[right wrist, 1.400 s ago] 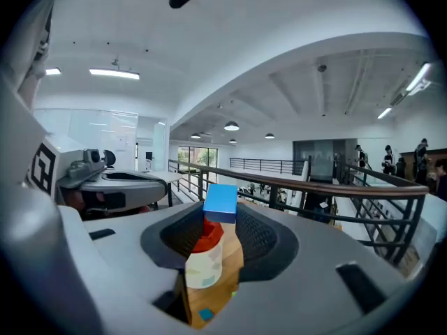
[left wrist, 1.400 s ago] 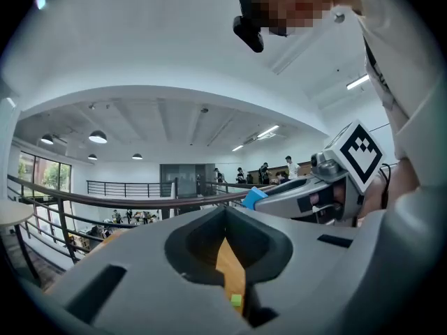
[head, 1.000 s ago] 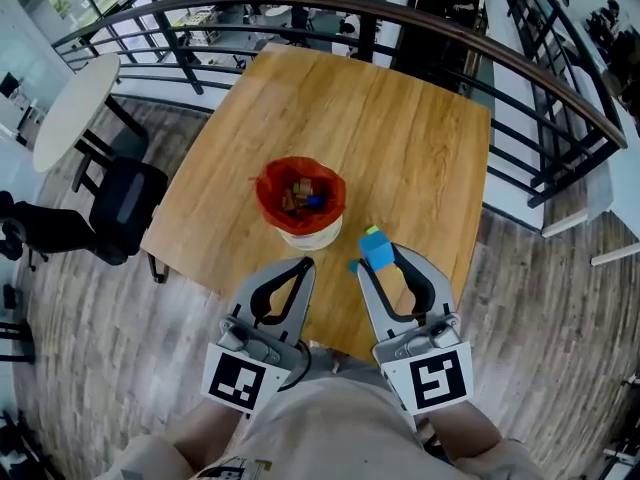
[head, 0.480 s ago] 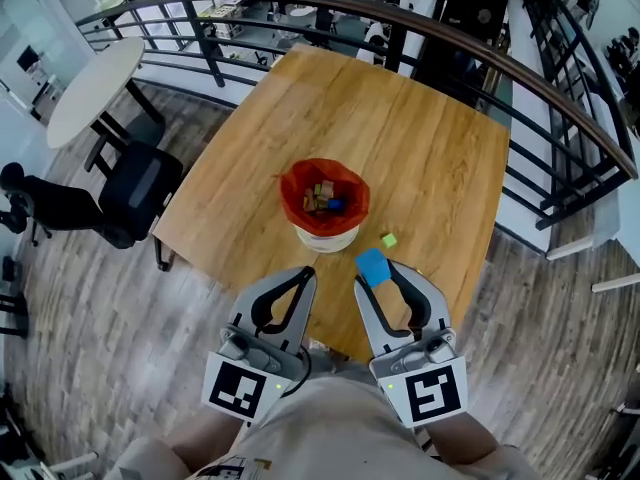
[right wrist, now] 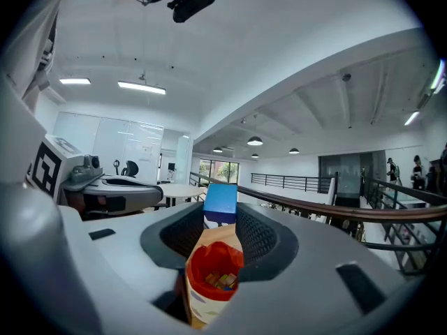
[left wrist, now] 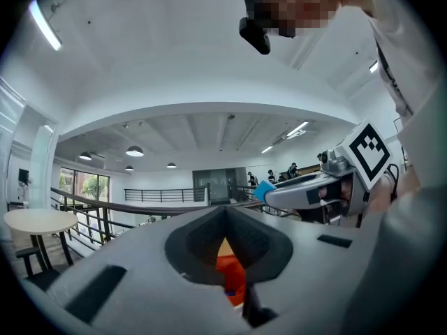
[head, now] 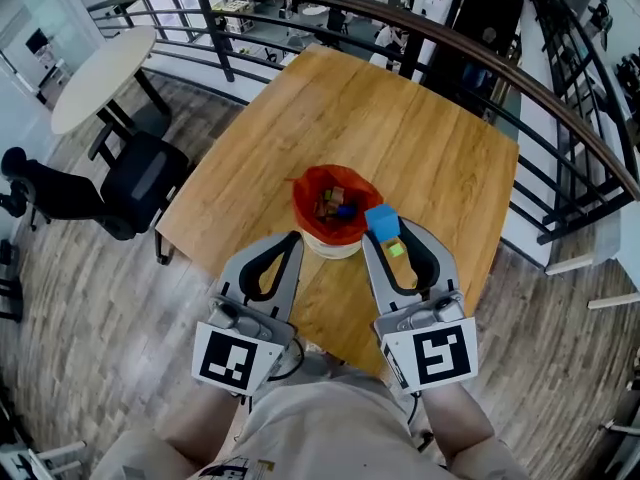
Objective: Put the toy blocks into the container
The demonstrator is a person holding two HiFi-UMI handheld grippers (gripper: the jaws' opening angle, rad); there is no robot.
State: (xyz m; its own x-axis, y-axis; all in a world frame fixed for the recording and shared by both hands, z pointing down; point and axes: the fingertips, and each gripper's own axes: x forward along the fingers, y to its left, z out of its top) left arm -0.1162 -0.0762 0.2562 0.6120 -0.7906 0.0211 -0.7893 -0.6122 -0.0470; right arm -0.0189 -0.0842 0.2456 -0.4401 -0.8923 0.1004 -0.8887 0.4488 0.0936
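A white container [head: 330, 240] lined with a red bag stands near the table's front edge, with several toy blocks inside. My right gripper [head: 383, 225] is shut on a blue block [head: 381, 220], held at the container's right rim. In the right gripper view the blue block [right wrist: 221, 202] sits between the tips, above the container [right wrist: 209, 288]. A small green block [head: 395, 249] lies on the table, seen through the right gripper's frame. My left gripper [head: 292, 238] is to the left of the container, with its tips together and nothing held. The red bag [left wrist: 232, 274] shows below its jaws.
The wooden table [head: 400, 118] has its front edge under both grippers. A dark railing [head: 420, 30] curves behind it. A black chair [head: 140, 190] and a round white table [head: 98, 76] stand to the left on the plank floor.
Both grippers have moved forward to the container. The blue block went from short of the green block to the container's right rim, and the green block now lies under the right gripper.
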